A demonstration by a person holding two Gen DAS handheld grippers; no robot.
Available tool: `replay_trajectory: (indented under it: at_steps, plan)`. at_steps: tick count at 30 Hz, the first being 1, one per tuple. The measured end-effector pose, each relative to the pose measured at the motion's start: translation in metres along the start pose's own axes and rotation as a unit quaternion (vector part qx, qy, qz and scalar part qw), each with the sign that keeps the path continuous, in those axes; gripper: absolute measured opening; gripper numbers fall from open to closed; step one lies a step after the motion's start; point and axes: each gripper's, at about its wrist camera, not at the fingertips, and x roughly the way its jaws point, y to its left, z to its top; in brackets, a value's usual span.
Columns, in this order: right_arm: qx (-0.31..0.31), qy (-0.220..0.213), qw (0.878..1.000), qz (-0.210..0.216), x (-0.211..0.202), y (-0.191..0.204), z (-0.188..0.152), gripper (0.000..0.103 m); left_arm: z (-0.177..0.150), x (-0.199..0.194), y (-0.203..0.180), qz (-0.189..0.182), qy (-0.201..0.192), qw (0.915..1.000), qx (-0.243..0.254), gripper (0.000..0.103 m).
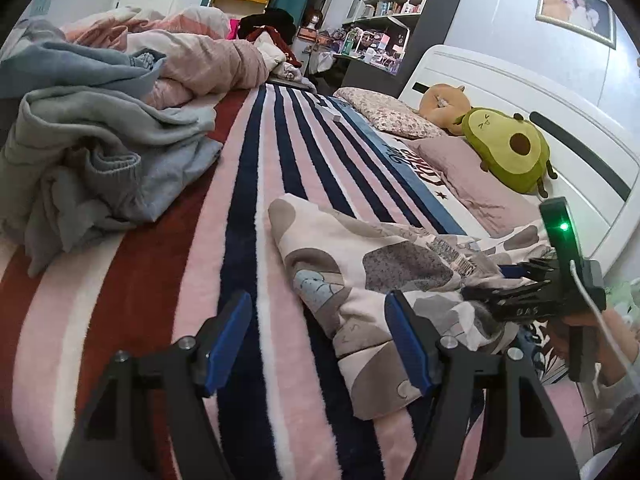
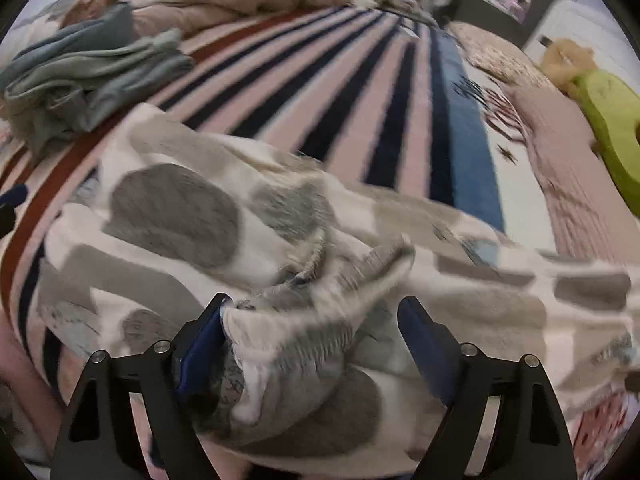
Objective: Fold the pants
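Cream pants [image 1: 352, 276] with grey and brown patches lie crumpled on the striped blanket [image 1: 248, 184]. My left gripper [image 1: 320, 340] is open and empty, low over the blanket, its right finger beside the pants' near edge. My right gripper [image 2: 316, 340] is open, with bunched pants fabric [image 2: 288, 344] lying between its fingers; the view is motion-blurred. The right gripper also shows in the left wrist view [image 1: 504, 284], at the right end of the pants.
A heap of grey and blue clothes [image 1: 88, 152] lies at the left. A pink quilt [image 1: 192, 56] is bunched at the back. Pillows [image 1: 472, 176] and an avocado plush [image 1: 508, 148] lie by the white headboard [image 1: 520, 92]. Shelves [image 1: 392, 4] stand beyond the bed.
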Motion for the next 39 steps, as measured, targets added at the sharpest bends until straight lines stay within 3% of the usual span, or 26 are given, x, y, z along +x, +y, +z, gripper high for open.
replay_trajectory:
  at_steps: [1,3,8,12,15,17,18,20,24,28,32,34,37,39]
  plan:
    - [0.016,0.003,1.000,-0.007,-0.002,-0.011,-0.006,0.066,0.000,0.000,0.000,-0.001,0.000,1.0000,-0.001,0.065]
    - [0.055,0.006,0.998,-0.009,-0.005,-0.031,-0.017,0.066,0.001,0.001,0.002,-0.007,0.001,1.0000,-0.005,0.065]
    - [0.139,0.004,0.986,0.091,-0.012,-0.061,-0.027,0.064,0.001,0.005,0.007,-0.012,0.006,0.9998,-0.014,0.065]
    - [0.139,0.019,0.979,0.150,-0.003,-0.059,-0.012,0.074,0.001,0.003,0.008,-0.011,0.003,0.9998,-0.017,0.065]
    - [0.099,0.021,0.987,0.127,0.007,-0.043,0.003,0.072,0.000,0.003,0.009,-0.004,0.003,0.9998,-0.017,0.065]
    - [0.085,0.023,0.989,0.116,0.007,-0.033,0.007,0.049,-0.001,0.003,0.009,-0.003,0.003,0.9998,-0.018,0.065]
    - [0.071,0.023,0.992,0.103,0.007,-0.029,0.009,0.018,-0.001,0.003,0.009,-0.003,0.004,0.9998,-0.018,0.065]
    - [0.044,0.010,0.997,0.070,0.001,-0.024,0.010,0.011,-0.001,0.003,0.008,-0.001,0.003,0.9999,-0.015,0.065]
    - [0.063,-0.029,0.995,0.069,-0.021,-0.039,0.007,0.007,-0.002,0.005,0.005,-0.002,0.005,0.9999,-0.010,0.065]
    - [0.078,-0.063,0.994,0.045,-0.048,-0.057,-0.002,0.007,-0.003,0.009,0.001,-0.010,0.009,0.9999,-0.008,0.065]
    - [0.096,0.014,0.992,0.075,-0.023,-0.068,-0.024,0.014,-0.004,0.013,-0.007,-0.013,0.013,0.9998,0.003,0.065]
    - [0.094,0.026,0.992,0.077,-0.015,-0.069,-0.031,0.030,-0.005,0.017,-0.008,-0.014,0.018,0.9997,0.003,0.065]
    - [0.129,-0.010,0.987,0.095,-0.022,-0.081,-0.025,0.055,-0.006,0.024,-0.009,-0.018,0.026,0.9995,0.000,0.065]
    - [0.138,-0.015,0.985,0.100,-0.020,-0.085,-0.019,0.057,-0.007,0.028,-0.008,-0.019,0.033,0.9993,-0.002,0.065]
